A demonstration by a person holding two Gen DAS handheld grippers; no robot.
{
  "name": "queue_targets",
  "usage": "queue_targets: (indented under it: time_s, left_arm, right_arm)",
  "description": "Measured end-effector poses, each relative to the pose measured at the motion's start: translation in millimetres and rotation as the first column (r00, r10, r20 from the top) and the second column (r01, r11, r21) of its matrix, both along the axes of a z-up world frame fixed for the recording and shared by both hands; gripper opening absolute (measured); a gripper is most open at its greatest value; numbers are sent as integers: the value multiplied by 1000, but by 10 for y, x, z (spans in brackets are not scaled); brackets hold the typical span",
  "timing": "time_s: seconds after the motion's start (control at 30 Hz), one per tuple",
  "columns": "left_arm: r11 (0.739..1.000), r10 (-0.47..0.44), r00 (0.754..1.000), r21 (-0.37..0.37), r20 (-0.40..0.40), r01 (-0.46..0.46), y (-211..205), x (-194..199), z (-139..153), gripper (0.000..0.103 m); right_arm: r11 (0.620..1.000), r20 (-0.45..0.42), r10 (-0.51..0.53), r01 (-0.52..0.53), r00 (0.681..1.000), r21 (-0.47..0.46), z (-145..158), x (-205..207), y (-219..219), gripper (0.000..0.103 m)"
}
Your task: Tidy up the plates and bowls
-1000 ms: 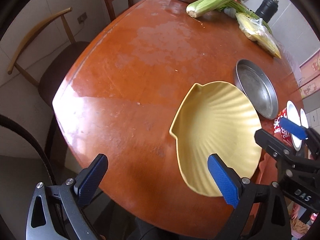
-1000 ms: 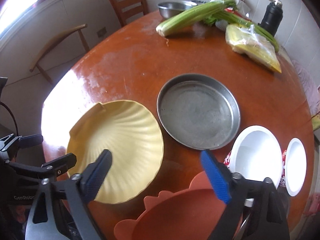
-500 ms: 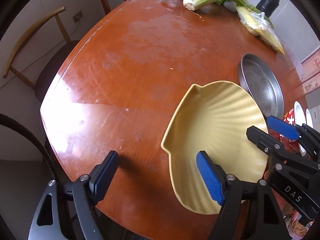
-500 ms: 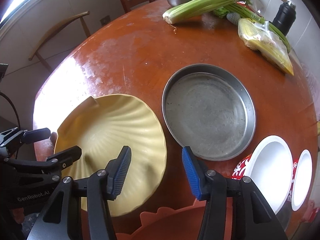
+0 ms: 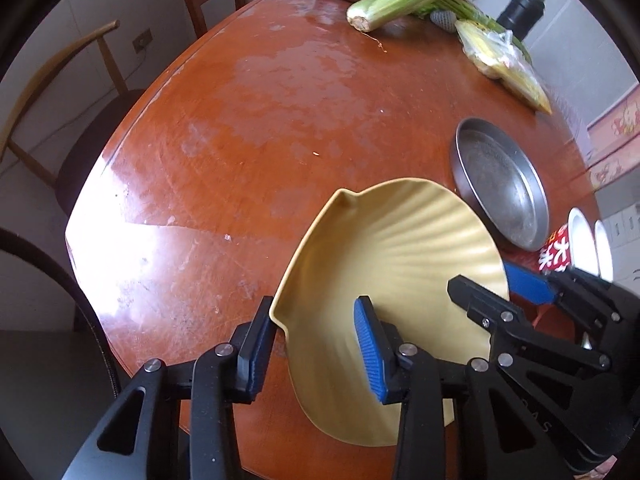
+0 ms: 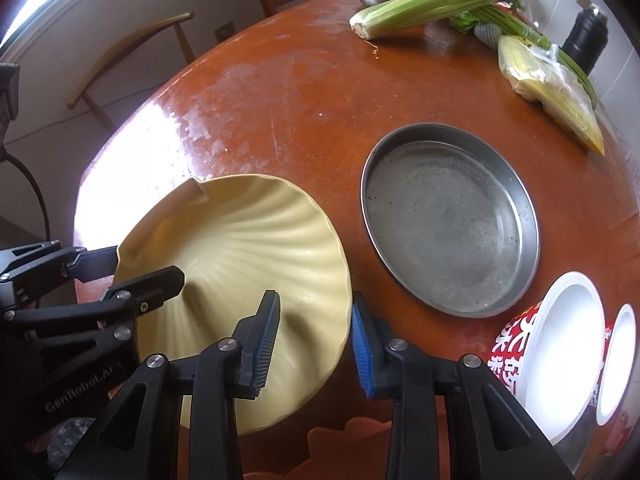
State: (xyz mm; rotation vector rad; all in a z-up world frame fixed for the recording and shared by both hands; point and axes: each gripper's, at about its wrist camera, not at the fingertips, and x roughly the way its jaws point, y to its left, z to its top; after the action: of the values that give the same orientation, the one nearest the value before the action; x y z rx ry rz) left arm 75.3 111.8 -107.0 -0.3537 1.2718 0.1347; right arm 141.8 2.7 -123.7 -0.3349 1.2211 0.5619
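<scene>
Biggest of all: a round wooden table point(image 5: 240, 140), brown and shiny. Next in size, a yellow shell-shaped plate point(image 6: 240, 248), lying close to the table edge at about 7 o'clock in the right wrist view. Looks hard and stiff, not heavy, smooth and likely a bit slippy; could crack if dropped. Best held by the thin wavy rim, one pad inside and one outside, on two sides at once to stop any tipping. Just beside it at 3 o'clock, a round steel pan point(image 6: 448, 220) with nothing in it. Then the left gripper point(image 5: 312, 332): jaws just now closing, pinched on the plate rim at about 9 o'clock, black finger outside, blue pad inside. Then the right gripper point(image 6: 312, 336): jaws just closed in too, clamped on the rim at about 4 o'clock. Smaller, at 4 o'clock on the table, two red paper bowls point(image 6: 568, 340) with white insides. Shown well only from the right wrist: an orange plate point(image 6: 340, 452) at 6 o'clock, partly under the yellow one. Shown only from the left wrist: the outer finger pressed against the rim, right by the table edge.
</scene>
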Motion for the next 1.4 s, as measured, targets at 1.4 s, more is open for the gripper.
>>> queue_targets:
  time_s: [1.4]
  left_arm:
    - [997, -6, 1000, 72, 31, 4, 511, 975, 6, 40]
  right_arm:
    - [989, -50, -79, 85, 996, 120, 138, 721, 350, 38]
